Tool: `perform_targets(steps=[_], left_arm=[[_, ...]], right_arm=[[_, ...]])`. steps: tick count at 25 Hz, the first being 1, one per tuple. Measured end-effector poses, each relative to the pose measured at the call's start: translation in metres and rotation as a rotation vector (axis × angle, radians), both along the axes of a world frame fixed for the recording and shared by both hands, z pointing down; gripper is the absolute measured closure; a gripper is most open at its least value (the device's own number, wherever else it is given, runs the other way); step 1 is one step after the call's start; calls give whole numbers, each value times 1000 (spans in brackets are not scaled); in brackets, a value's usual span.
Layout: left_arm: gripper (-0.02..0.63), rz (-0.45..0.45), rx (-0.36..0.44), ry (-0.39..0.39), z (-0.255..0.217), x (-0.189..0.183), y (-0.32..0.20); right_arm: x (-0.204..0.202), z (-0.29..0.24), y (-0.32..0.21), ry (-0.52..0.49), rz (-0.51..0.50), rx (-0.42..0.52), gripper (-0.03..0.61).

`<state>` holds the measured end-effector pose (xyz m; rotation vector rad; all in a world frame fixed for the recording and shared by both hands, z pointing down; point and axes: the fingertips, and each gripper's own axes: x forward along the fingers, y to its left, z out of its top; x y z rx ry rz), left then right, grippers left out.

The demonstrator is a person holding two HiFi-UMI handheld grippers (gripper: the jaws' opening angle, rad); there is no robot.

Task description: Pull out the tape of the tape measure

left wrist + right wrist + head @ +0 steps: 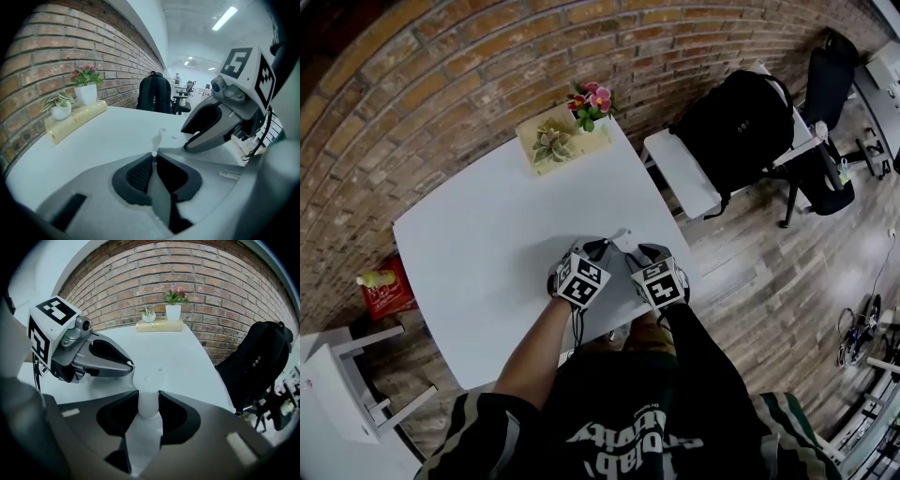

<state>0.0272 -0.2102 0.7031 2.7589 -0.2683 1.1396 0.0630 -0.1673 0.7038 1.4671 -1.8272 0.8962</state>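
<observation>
The left gripper view gives what the head view cannot: the left tongs (153, 158) stand almost together, pinched on a thin white tab, the end of the tape (153, 153). Past them the right tongs' grey jaws and marker cube fill the right of that view and block the table edge behind. It also looks down a long room with ceiling lights, which is outside the head view.

In the right gripper view the right tongs (149, 397) are clamped on the rounded white body of the tape measure (149, 405), with the left tongs close at the upper left.

From above, both tools meet over the near right part of the white table (469, 234). The marker cubes and hands cover most of the tape measure there, leaving only a small pale piece between the tips.

On the floor at the far left stand a white stool (342, 394) and a red box (389, 291). By the brick wall (441, 84), a small green plant (551, 143) and a pink-flowered plant (589, 101) sit on a yellowish slab (594, 142). To the right, a black backpack (736, 127) rests on a white chair (680, 173), with a black office chair (825, 84) beyond.

The white case and tape blend into the white table, so how much tape is drawn out cannot be judged.
</observation>
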Motion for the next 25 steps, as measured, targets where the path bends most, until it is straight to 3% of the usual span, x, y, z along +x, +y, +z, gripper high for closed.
perform_targets(steps=[14,19,25], left_arm=[[578,-170,-105,-12,1,-30,-9],[577,-176,-103,11,-3,-33,-14],[577,-270,-211,60,-13,-46,-7]], right_arm=[[4,1,0,-1,-10,-78,428],[1,2,1,14,-25,-98,428],[0,-16,-3,-12,-42,-97,428]])
